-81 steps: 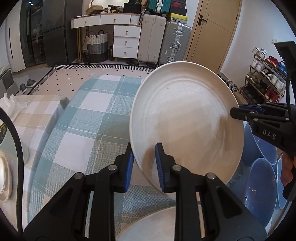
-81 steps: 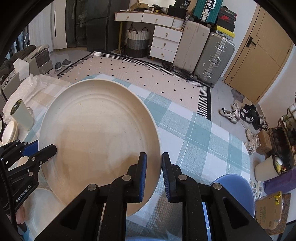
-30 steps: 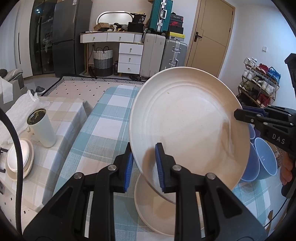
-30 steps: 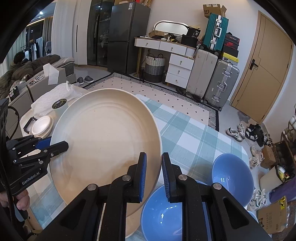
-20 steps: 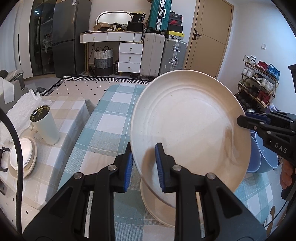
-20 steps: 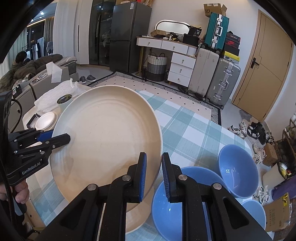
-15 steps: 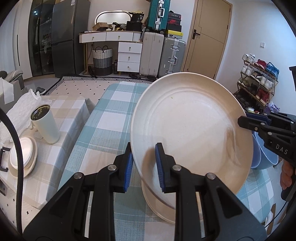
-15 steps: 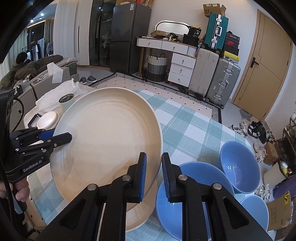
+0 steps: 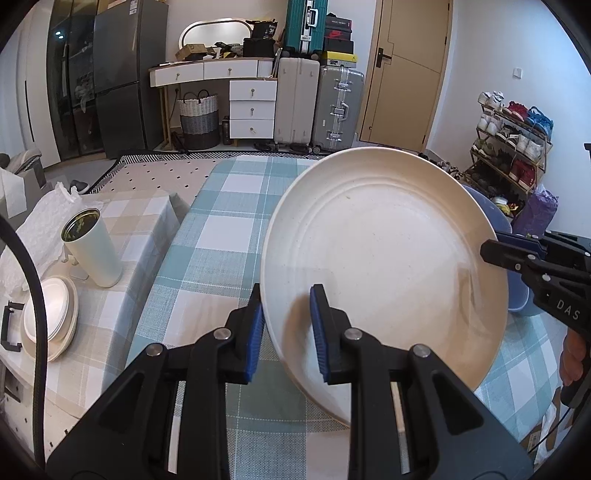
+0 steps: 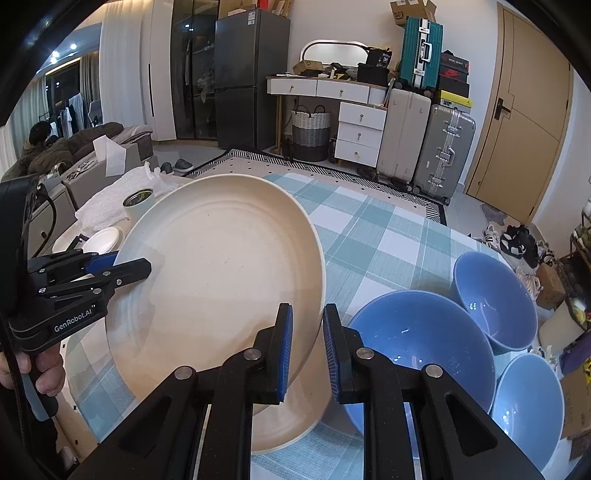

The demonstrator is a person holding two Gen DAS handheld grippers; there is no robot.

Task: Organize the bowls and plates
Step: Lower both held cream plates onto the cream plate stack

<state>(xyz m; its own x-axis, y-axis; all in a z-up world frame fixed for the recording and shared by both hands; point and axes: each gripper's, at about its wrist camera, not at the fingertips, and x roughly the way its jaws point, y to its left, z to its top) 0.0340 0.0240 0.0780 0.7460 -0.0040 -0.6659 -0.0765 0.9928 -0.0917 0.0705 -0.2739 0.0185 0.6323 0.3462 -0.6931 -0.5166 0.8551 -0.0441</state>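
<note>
Left wrist view: left gripper [image 9: 286,325] is pinching the near rim of a large cream plate [image 9: 384,266], blue pads on either face. Plate is tilting, held above the teal checked tablecloth [image 9: 221,229]. At the right edge the right gripper [image 9: 495,251] is clamping the plate's far rim; white lettering "DAS" is reading on its body. A blue bowl [image 9: 517,295] is peeking out behind the plate, mostly hidden. To the left, on a beige checked cloth, a white tumbler [image 9: 92,254] is standing beside a small stack of white dishes [image 9: 51,321]. Only this view is showing the shoe rack [image 9: 513,147].

Right wrist view: right gripper [image 10: 307,343] is pinching the plate [image 10: 221,280] rim, pads pressing both faces. Left gripper [image 10: 129,266] is gripping the opposite rim; "GenRobot.AI" is printed on its side, a hand [image 10: 40,369] wrapping its handle. Here a second cream plate [image 10: 288,424] is showing on the tablecloth [image 10: 369,240] under the held one, which is raised above it on the left; on the right I cannot tell whether they touch. Three blue bowls are in the open: large [image 10: 424,350], far [image 10: 495,291], near-right [image 10: 528,406]. A carton marked "SF" [image 10: 410,7] is sitting on top of a teal suitcase.
</note>
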